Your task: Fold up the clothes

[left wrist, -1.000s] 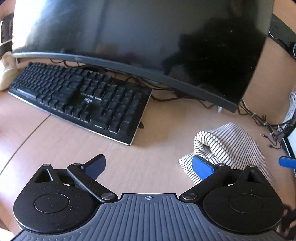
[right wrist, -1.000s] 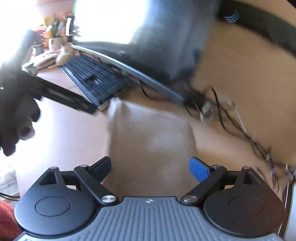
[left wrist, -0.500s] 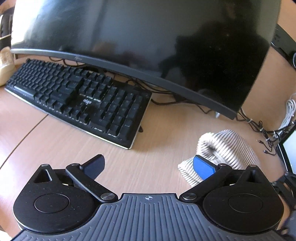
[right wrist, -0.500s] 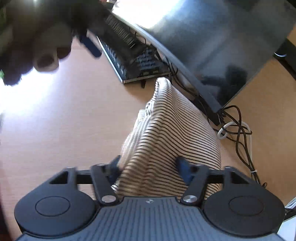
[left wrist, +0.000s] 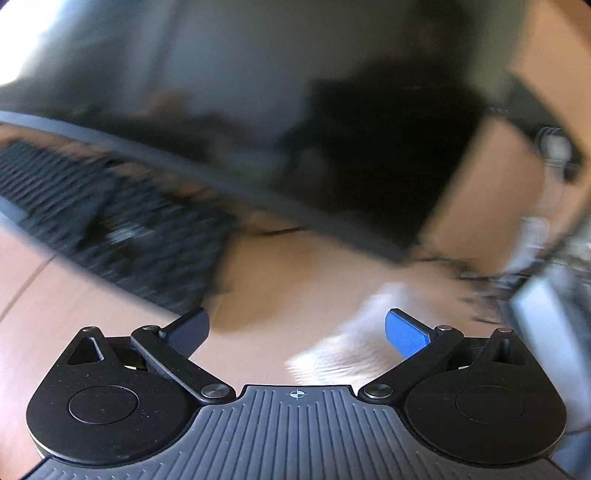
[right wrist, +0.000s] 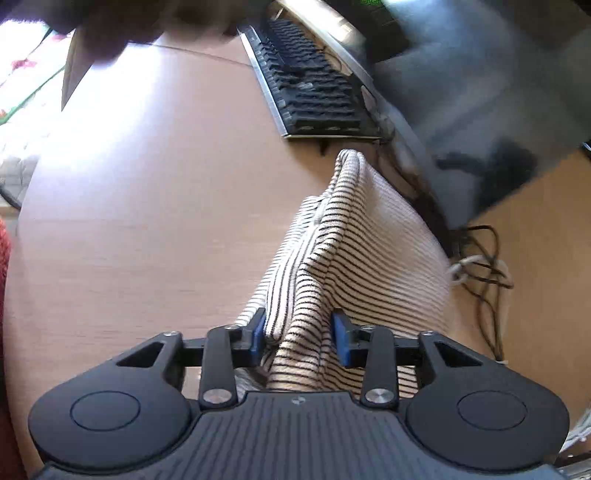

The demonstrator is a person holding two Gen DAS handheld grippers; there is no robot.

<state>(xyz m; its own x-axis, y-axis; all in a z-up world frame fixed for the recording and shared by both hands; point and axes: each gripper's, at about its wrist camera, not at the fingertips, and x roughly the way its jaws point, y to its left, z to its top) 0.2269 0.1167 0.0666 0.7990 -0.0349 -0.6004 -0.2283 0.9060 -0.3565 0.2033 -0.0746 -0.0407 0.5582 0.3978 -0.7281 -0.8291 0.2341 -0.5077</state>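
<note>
A cream garment with thin black stripes (right wrist: 354, 243) lies bunched in a long ridge on the wooden desk (right wrist: 147, 229), running from the keyboard's corner toward me. My right gripper (right wrist: 299, 338) is shut on the near end of that garment, with a thick fold pinched between the blue pads (right wrist: 341, 341). In the left wrist view everything is motion-blurred; the striped garment (left wrist: 354, 350) shows as a pale smear low and right of centre. My left gripper (left wrist: 295, 332) is open with nothing between its fingers, the right blue pad (left wrist: 404, 332) beside the cloth.
A black keyboard (right wrist: 314, 96) and a large dark curved monitor (left wrist: 258, 110) stand behind the garment. Tangled cables (right wrist: 484, 266) lie to the right of it. A blurred dark hand or sleeve (right wrist: 122, 22) crosses the top left of the right wrist view.
My right gripper has closed its fingers onto the striped garment's near fold. The left gripper, still open, is now moving fast, so its view has gone blurred.
</note>
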